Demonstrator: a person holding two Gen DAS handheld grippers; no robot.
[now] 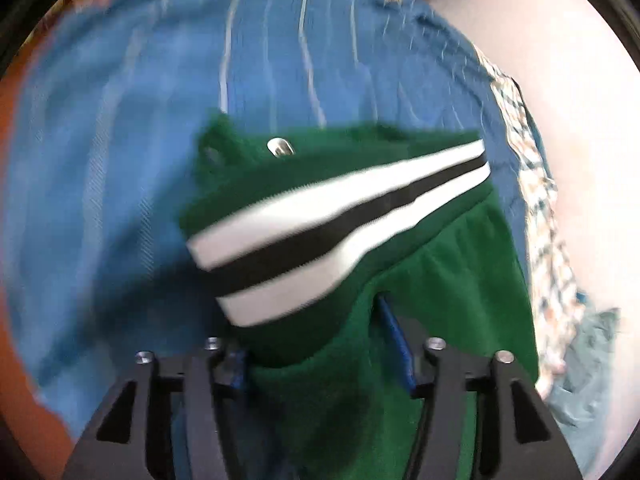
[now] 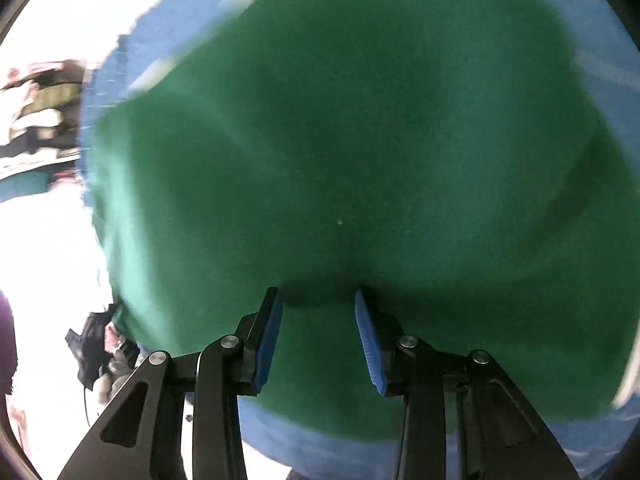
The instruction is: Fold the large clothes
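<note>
**Green garment bunched between both claws on the blue-covered bed**

My left claw [image 1: 316, 344] has its blue pads [image 1: 394, 332] apart, and green cloth fills the gap between them; whether they pinch it I cannot tell. The green garment [image 1: 440, 288] lies on the blue striped sheet [image 1: 120, 140], its white-and-black striped band [image 1: 332, 224] raised and running toward the sheet's right edge. A metal snap [image 1: 280, 147] shows near the band's far side. Bare sheet stretches wide to the left and far side. Along the right edge a checked cloth [image 1: 548, 232] hangs, with pale floor [image 1: 560, 40] beyond.

My right claw [image 2: 318, 320] stands with its fingers spread, pads [image 2: 268, 340] just touching the green fabric [image 2: 340, 140], which swells up ahead and fills most of the view. A strip of blue sheet [image 2: 312, 448] shows under the near edge.
</note>
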